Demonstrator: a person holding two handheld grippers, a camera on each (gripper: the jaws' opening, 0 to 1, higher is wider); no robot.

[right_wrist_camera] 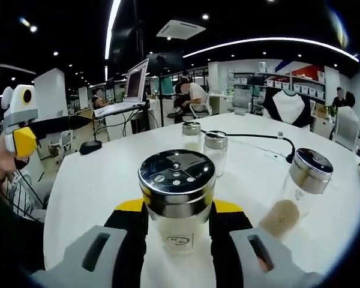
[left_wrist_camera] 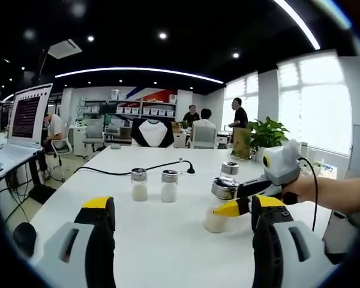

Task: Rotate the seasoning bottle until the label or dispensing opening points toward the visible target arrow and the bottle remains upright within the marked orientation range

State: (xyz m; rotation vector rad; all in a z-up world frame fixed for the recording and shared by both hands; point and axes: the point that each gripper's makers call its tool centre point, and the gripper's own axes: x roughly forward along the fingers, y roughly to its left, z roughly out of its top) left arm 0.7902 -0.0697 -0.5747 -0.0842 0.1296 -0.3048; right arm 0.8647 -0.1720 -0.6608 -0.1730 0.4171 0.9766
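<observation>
The round white table (left_wrist_camera: 168, 240) spreads out under both my tools. On its far side a black cable (left_wrist_camera: 132, 171) runs across the top. My left gripper (left_wrist_camera: 180, 240) hangs over bare tabletop with its jaws spread wide and nothing between them. My right gripper (right_wrist_camera: 179, 240) has its jaws clamped on the glass body of the seasoning bottle (right_wrist_camera: 177, 198), which stands upright on the near right part of the table, its perforated metal cap facing me. A tilted-looking brown-spice shaker (right_wrist_camera: 297, 192) stands just right of it. Two white-filled shakers (left_wrist_camera: 153, 185) stand together near the middle.
</observation>
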